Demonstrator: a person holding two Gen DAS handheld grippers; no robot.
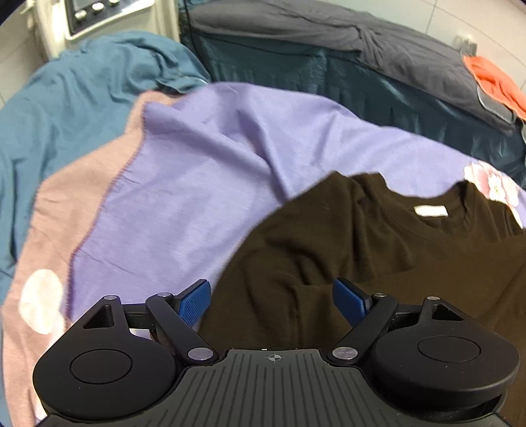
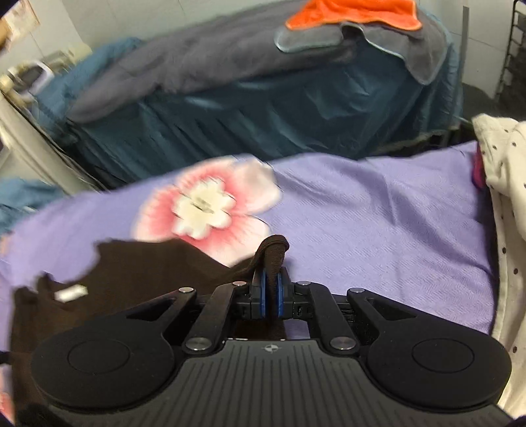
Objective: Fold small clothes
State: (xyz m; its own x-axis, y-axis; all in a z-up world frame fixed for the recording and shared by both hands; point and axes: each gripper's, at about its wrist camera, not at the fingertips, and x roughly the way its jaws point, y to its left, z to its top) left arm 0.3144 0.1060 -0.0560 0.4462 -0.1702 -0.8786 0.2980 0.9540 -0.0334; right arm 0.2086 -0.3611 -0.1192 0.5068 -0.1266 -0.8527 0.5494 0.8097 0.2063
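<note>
A dark brown T-shirt (image 1: 378, 243) lies on a purple flowered sheet (image 1: 203, 170), its neck with a white label (image 1: 431, 211) toward the far right. My left gripper (image 1: 272, 297) is open, its blue pads over the shirt's left part, holding nothing. In the right wrist view the shirt (image 2: 138, 272) lies at the lower left. My right gripper (image 2: 271, 285) is shut on a bunched fold of the shirt (image 2: 274, 249), which sticks up between the blue pads.
A teal cloth (image 1: 82, 88) lies left of the sheet. Behind is a dark teal bed (image 2: 263, 115) with a grey blanket (image 2: 184, 62) and an orange towel (image 2: 351, 13). A cream dotted garment (image 2: 506, 203) lies at the right edge.
</note>
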